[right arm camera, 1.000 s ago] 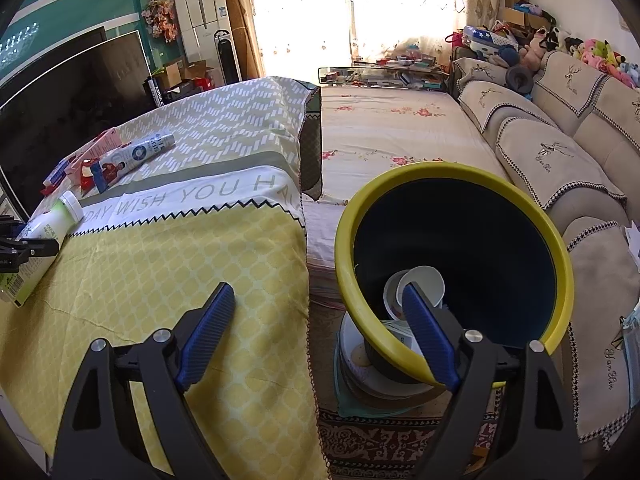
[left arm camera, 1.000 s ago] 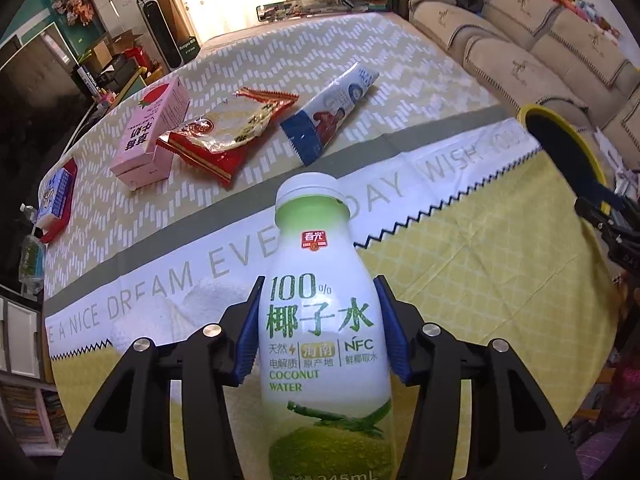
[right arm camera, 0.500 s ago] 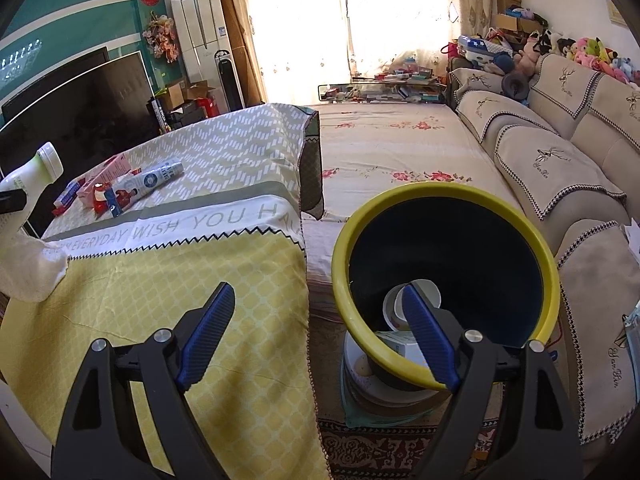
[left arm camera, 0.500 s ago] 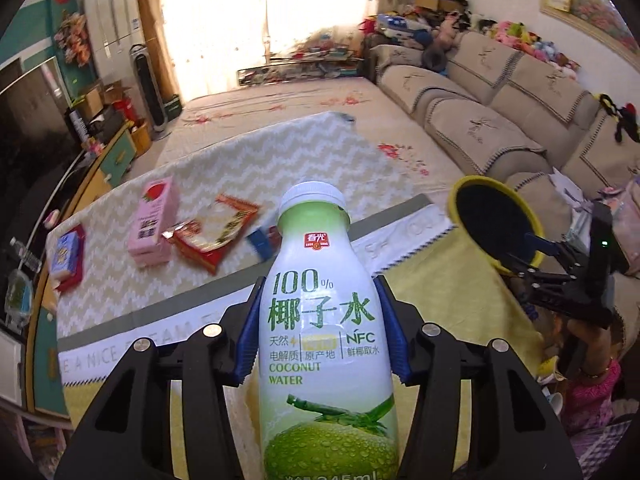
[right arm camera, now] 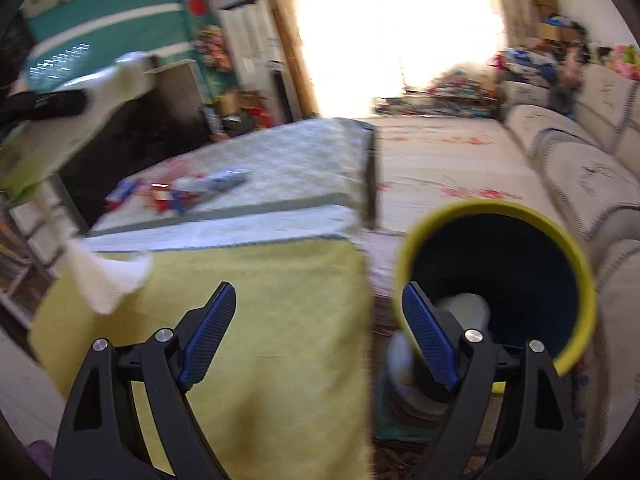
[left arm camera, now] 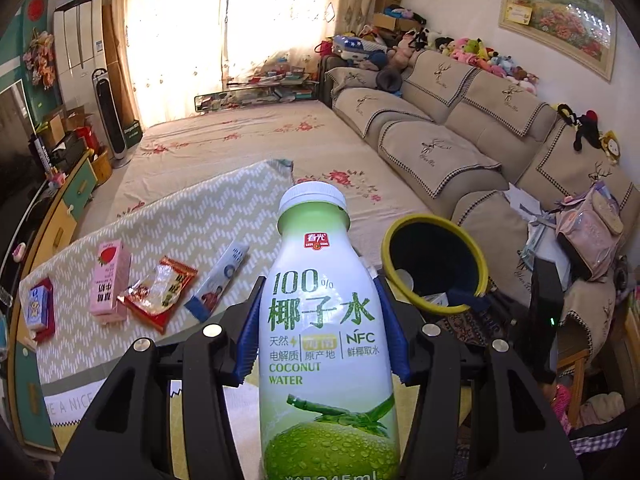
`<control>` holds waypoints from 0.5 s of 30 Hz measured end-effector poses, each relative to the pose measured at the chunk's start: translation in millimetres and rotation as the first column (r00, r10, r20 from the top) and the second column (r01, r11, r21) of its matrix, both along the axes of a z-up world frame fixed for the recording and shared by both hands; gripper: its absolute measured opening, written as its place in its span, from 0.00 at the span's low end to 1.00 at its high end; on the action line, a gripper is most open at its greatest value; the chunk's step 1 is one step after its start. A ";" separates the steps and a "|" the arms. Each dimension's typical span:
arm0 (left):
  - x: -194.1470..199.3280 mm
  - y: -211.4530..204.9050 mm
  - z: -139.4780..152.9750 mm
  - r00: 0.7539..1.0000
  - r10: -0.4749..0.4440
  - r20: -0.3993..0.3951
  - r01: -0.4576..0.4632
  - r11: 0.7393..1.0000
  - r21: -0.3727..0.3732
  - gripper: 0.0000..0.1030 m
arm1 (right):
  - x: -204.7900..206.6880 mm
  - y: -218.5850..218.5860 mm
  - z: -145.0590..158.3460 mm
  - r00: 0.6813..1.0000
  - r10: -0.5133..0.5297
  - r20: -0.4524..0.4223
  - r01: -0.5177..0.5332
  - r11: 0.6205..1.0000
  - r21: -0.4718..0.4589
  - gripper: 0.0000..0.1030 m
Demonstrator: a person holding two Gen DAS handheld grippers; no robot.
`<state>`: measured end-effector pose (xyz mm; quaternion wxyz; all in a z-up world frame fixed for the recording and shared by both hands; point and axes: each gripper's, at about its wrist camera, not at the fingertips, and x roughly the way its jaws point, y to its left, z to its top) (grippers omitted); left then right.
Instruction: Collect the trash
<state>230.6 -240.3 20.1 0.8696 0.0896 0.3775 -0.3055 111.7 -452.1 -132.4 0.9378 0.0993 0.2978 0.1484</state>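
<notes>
Coconut water bottle (left arm camera: pixel 326 320) base cut off, left tongs (left arm camera: pixel 322 324) clamped

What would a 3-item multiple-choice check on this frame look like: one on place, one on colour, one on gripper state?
1. Where does the pink strawberry milk carton lie?
A. in the bin
B. on the zigzag-patterned tablecloth
C. on the sofa

2. What colour is the rim of the trash bin?
A. yellow
B. red
C. white

3. What is the left gripper doing?
A. standing open and empty
B. gripping a snack wrapper
C. gripping the coconut water bottle

Answers:
1 B, the carton lies flat on the cloth beside the red snack wrapper.
2 A, a yellow ring edges the dark bin.
3 C, both blue pads press the bottle's sides.
</notes>
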 end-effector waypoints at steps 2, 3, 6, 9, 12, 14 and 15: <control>-2.1 -5.3 5.9 1.000 -0.009 0.007 0.009 1.000 -0.003 0.50 | -9.4 16.5 12.6 0.991 0.109 0.072 -0.112 0.993 0.028 0.78; -2.8 -7.7 7.8 1.000 -0.013 0.007 0.013 1.000 -0.007 0.50 | -13.5 26.3 19.7 0.981 0.164 0.107 -0.169 0.985 0.039 0.78; -7.7 -15.6 8.7 0.999 -0.033 0.003 0.033 0.999 -0.014 0.50 | -21.4 53.9 35.5 0.944 0.271 0.190 -0.278 0.960 0.014 0.79; -13.2 -22.7 7.5 0.998 -0.057 -0.010 0.057 0.998 -0.021 0.50 | -19.8 80.2 41.6 0.922 0.327 0.209 -0.323 0.945 -0.055 0.78; -18.5 -28.0 7.3 0.997 -0.079 -0.016 0.079 0.997 -0.027 0.50 | -13.9 97.0 42.4 0.914 0.348 0.210 -0.337 0.938 -0.085 0.78; -22.1 -30.3 7.7 0.996 -0.091 -0.020 0.091 0.995 -0.034 0.50 | -9.1 103.1 41.8 0.910 0.361 0.204 -0.352 0.933 -0.081 0.76; -23.3 -31.3 7.6 0.995 -0.098 -0.022 0.097 0.995 -0.038 0.50 | -6.0 106.6 40.0 0.908 0.377 0.186 -0.368 0.926 -0.080 0.62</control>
